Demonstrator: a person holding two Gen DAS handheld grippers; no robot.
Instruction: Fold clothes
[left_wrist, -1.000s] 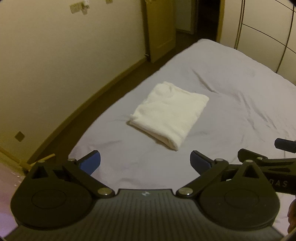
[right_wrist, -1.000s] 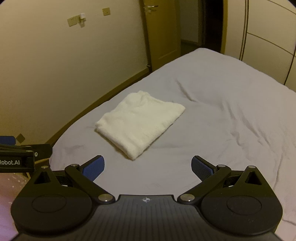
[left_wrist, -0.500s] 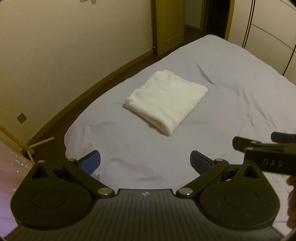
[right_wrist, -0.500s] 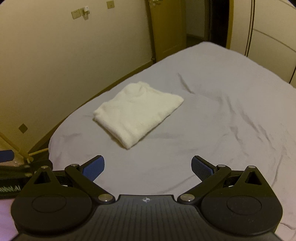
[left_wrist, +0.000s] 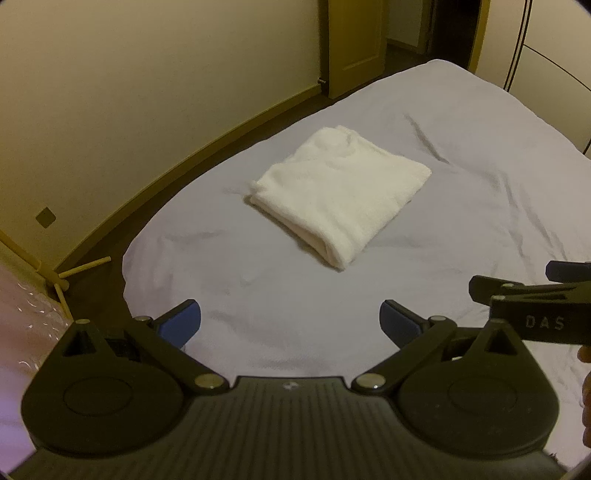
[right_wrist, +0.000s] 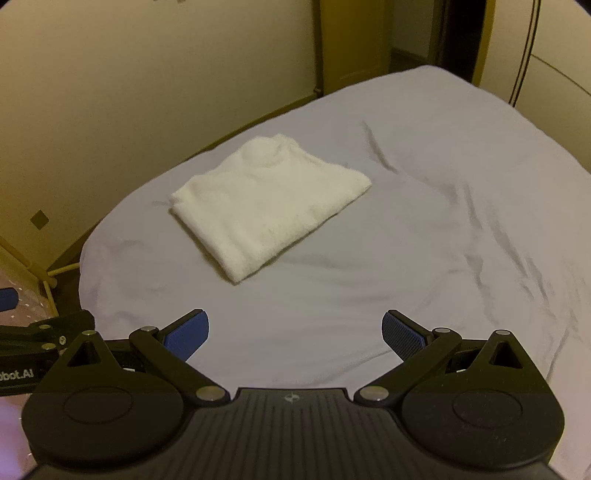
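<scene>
A bed (left_wrist: 461, 155) with a pale lilac sheet fills most of both views, its surface creased toward the right and far side, its near left corner rounding off above a dark floor (left_wrist: 207, 162). A cream wall (left_wrist: 147, 74) runs along the left, with a wooden door (left_wrist: 354, 40) at the far end and pale wardrobe panels (left_wrist: 554, 48) at the far right.

On the sheet lies a white garment (left_wrist: 340, 192), folded into a thick, roughly rectangular bundle. It sits on the left half of the bed, near the left edge, turned at an angle so that one folded corner points toward the cameras. Its layered edges show at that near corner, and a rounded bulge marks its far end.

The left gripper (left_wrist: 290, 319) hangs over the near part of the sheet, jaws spread wide with nothing between them, well apart from the garment. The right gripper (right_wrist: 295, 332) is likewise held near the bed's near edge, jaws spread wide and empty, the garment lying far and to the left of them. In the left wrist view the right gripper shows side-on at the right border.

A small square plate (left_wrist: 46, 218) sits low on the wall at the left, and thin wooden legs (left_wrist: 85, 267) stand on the floor beneath it.
</scene>
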